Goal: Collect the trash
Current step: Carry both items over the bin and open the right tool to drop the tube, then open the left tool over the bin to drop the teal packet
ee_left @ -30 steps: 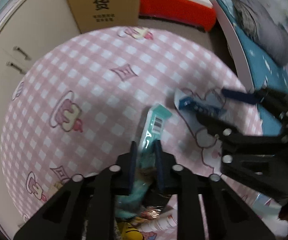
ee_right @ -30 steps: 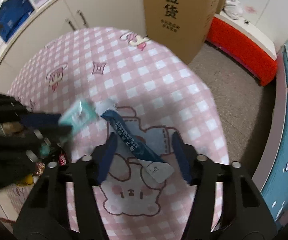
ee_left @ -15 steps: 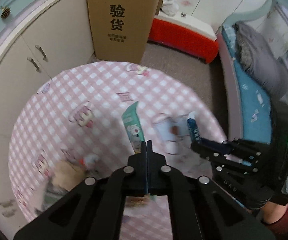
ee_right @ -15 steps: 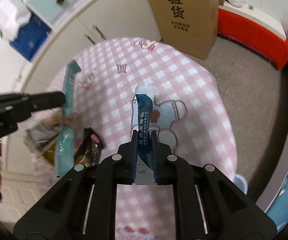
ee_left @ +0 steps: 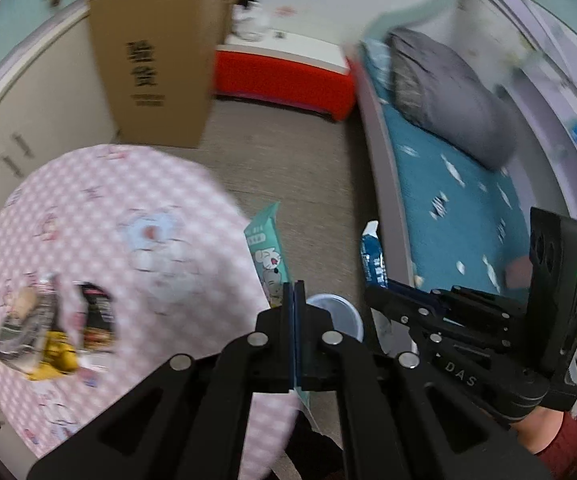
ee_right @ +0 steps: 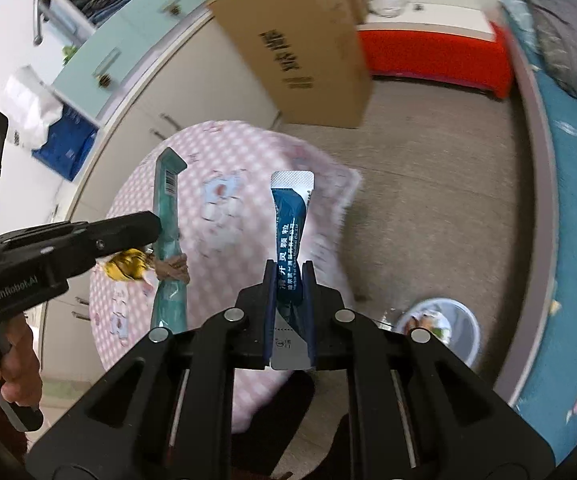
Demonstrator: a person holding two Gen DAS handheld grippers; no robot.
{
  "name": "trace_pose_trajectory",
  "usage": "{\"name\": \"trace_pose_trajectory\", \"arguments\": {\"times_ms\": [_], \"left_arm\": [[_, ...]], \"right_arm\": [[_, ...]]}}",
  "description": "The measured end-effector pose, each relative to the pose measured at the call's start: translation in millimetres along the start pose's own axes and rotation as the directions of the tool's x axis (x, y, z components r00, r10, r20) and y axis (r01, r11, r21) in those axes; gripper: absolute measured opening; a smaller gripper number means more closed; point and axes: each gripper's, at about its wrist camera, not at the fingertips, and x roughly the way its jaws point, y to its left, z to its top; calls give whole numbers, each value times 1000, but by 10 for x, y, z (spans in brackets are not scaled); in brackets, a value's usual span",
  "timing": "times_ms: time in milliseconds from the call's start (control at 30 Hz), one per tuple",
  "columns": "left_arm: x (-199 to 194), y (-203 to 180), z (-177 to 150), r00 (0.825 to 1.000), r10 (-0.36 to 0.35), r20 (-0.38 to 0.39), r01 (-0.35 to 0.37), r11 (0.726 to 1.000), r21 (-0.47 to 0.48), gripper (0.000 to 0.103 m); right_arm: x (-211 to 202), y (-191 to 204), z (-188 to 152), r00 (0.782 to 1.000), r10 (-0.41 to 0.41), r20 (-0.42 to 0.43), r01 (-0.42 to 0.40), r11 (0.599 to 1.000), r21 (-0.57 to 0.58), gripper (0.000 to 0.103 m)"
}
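Observation:
My left gripper (ee_left: 294, 286) is shut on a teal snack wrapper (ee_left: 268, 258) that sticks up past the table's right edge. In the right wrist view the same teal wrapper (ee_right: 168, 236) hangs from the left gripper (ee_right: 156, 222). My right gripper (ee_right: 290, 270) is shut on a dark blue sachet (ee_right: 288, 216) with white sealed ends, held upright. The blue sachet (ee_left: 373, 258) also shows in the left wrist view, at the tip of the right gripper (ee_left: 372, 292). A small white bin (ee_right: 454, 308) with scraps inside stands on the floor; its rim (ee_left: 342, 308) shows just beyond my left fingers.
A round table with a pink checked cloth (ee_left: 100, 220) still bears several wrappers (ee_left: 56, 332) at its left. A tall cardboard box (ee_left: 156, 76), a red bench (ee_left: 284, 80) and cabinets stand beyond. A bed with a teal sheet (ee_left: 460, 208) lines the right side.
Both grippers closed on their wrappers, lifted them off the table and swung right and upward, bringing the floor, the bed and the white bin into view.

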Motion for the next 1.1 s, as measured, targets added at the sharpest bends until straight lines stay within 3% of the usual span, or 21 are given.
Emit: {"name": "trace_pose_trajectory", "arguments": {"times_ms": [200, 367, 533, 633, 700, 733, 1100], "left_arm": [[298, -885, -164, 997, -56, -56, 62, 992, 112, 0], [541, -1347, -268, 992, -64, -106, 83, 980, 180, 0], [718, -1607, -352, 988, -54, -147, 85, 972, 219, 0], [787, -1701, -380, 985, -47, -163, 85, 968, 235, 0], [816, -1759, -401, 984, -41, -171, 83, 966, 246, 0], [837, -1794, -411, 984, -37, -176, 81, 965, 250, 0], [930, -1970, -447, 980, -23, -197, 79, 956, 283, 0]], "right_arm": [[-424, -658, -408, 996, -85, 7, 84, 993, 80, 13], [-628, -1036, -680, 992, -125, -1, 123, 982, 140, 13], [-699, -1252, -796, 988, -153, -3, 151, 971, 186, 15], [-706, -1330, -840, 987, -157, -9, 156, 967, 204, 22], [-718, -1397, -886, 987, -161, -11, 160, 962, 221, 50], [-727, -1406, -902, 985, -172, -8, 169, 960, 225, 52], [-894, -1488, -984, 983, -181, 27, 169, 953, 252, 55]]}}
